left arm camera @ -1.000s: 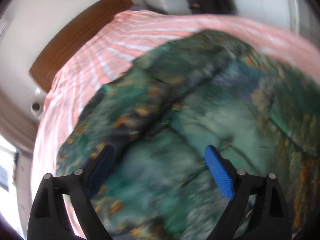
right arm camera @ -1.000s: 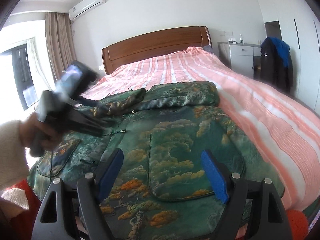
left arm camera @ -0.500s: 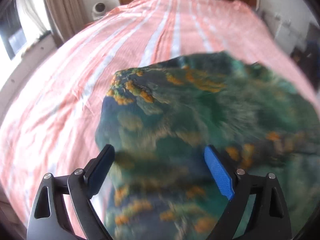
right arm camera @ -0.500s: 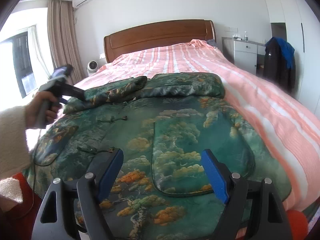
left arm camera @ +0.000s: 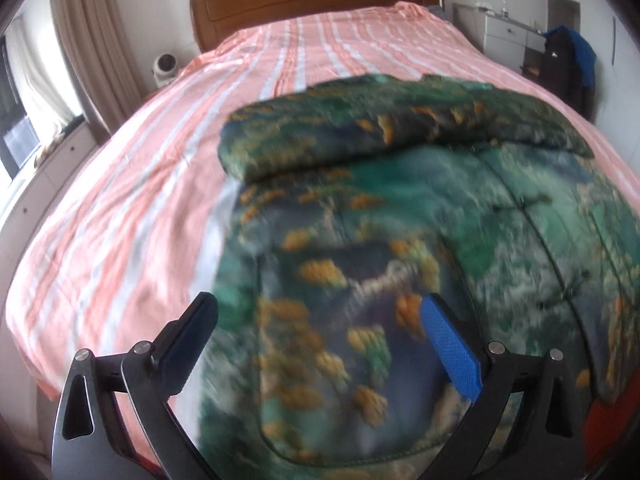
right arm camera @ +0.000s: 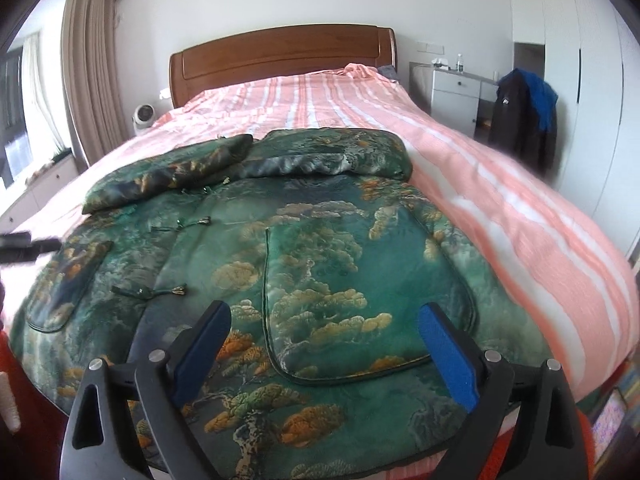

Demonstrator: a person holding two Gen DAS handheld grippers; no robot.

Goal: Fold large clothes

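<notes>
A large green padded jacket [right arm camera: 320, 240] with orange and gold tree prints lies spread on the bed, front up. Its two sleeves [right arm camera: 172, 168] [right arm camera: 332, 152] are folded across its top edge. My right gripper [right arm camera: 324, 310] hovers over the lower right pocket [right arm camera: 352, 304], its jaws opening, nothing between them. In the blurred left wrist view my left gripper [left arm camera: 318, 304] hangs over the jacket [left arm camera: 360, 200] near its lower left pocket, jaws also opening and empty. A dark blurred part of the left tool [right arm camera: 20, 242] shows at the left edge of the right wrist view.
The bed has a pink, white-striped cover [right arm camera: 500, 200] and a wooden headboard [right arm camera: 280, 60]. A white cabinet [right arm camera: 456, 92] and a chair with dark and blue clothes [right arm camera: 524, 116] stand to the right. A small fan [right arm camera: 143, 117], curtain and window are left. Red fabric [right arm camera: 24, 400] lies below the bed's near edge.
My left gripper left the folded sleeve, swung back toward the jacket's near left part and rolled upright; the hand dropped out of the right wrist view. My right jaws stand wider.
</notes>
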